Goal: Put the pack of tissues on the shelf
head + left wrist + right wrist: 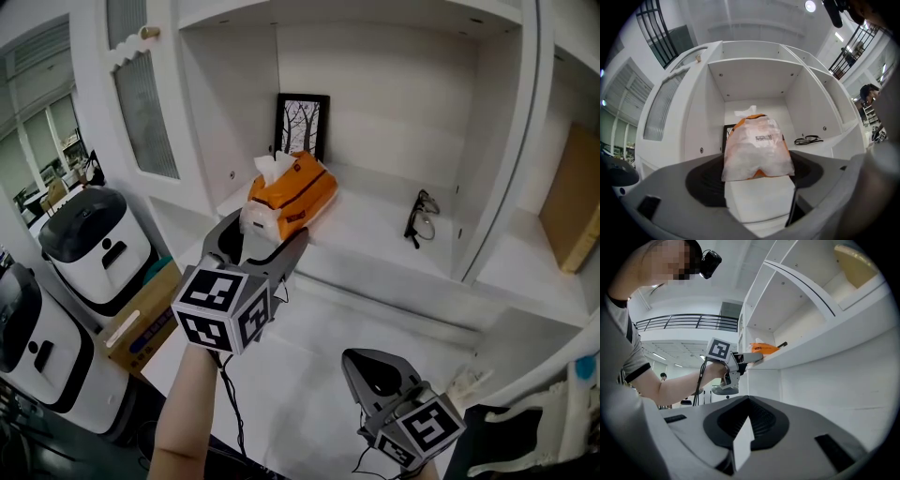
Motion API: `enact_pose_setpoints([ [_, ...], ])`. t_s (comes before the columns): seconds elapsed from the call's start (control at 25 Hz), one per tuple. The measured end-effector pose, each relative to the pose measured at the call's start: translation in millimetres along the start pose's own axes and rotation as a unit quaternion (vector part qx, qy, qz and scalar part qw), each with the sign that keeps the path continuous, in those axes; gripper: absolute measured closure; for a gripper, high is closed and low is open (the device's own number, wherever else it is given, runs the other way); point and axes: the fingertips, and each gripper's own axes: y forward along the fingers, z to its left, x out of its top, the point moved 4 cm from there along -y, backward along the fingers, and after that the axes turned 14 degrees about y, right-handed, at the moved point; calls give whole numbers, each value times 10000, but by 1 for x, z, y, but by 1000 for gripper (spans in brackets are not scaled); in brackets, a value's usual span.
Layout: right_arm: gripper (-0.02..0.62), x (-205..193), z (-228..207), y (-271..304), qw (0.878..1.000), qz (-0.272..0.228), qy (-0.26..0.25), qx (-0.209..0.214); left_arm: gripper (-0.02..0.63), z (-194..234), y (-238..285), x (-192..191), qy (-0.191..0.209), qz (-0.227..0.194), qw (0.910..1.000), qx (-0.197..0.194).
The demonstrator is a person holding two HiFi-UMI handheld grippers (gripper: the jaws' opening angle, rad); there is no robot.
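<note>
The pack of tissues (298, 190), orange with a clear plastic near end and a white tissue sticking out, lies on the white shelf (375, 230) at its left side. My left gripper (265, 232) is level at the shelf's front edge, open, with the pack's near end between its two fingers; I see no pad pressing on it. In the left gripper view the pack (758, 145) fills the gap in front of the left gripper (759, 174). My right gripper (372, 364) hangs low at the right, shut and empty. The right gripper view shows the pack (762, 348) and the left gripper (751, 358) from the side.
A framed picture (302, 125) leans on the back wall behind the pack. Black glasses (419, 217) lie further right on the shelf. A glazed cabinet door (141, 103) stands open at the left. White appliances (94, 246) and a cardboard box (145, 321) sit on the floor below.
</note>
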Motion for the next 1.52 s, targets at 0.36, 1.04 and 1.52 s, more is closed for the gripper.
enact_pose_setpoints([
  [0.36, 584, 0, 8, -4, 10000, -9, -34, 46, 155, 3, -11, 2, 12, -202, 9998, 0],
  [1.04, 584, -2, 18, -6, 9999, 20, -71, 125, 146, 3, -20, 5, -57, -355, 9993, 80],
  [1.52, 584, -5, 22, -5, 9999, 51, -48, 157, 146, -1, -18, -2, -121, -275, 9995, -126],
])
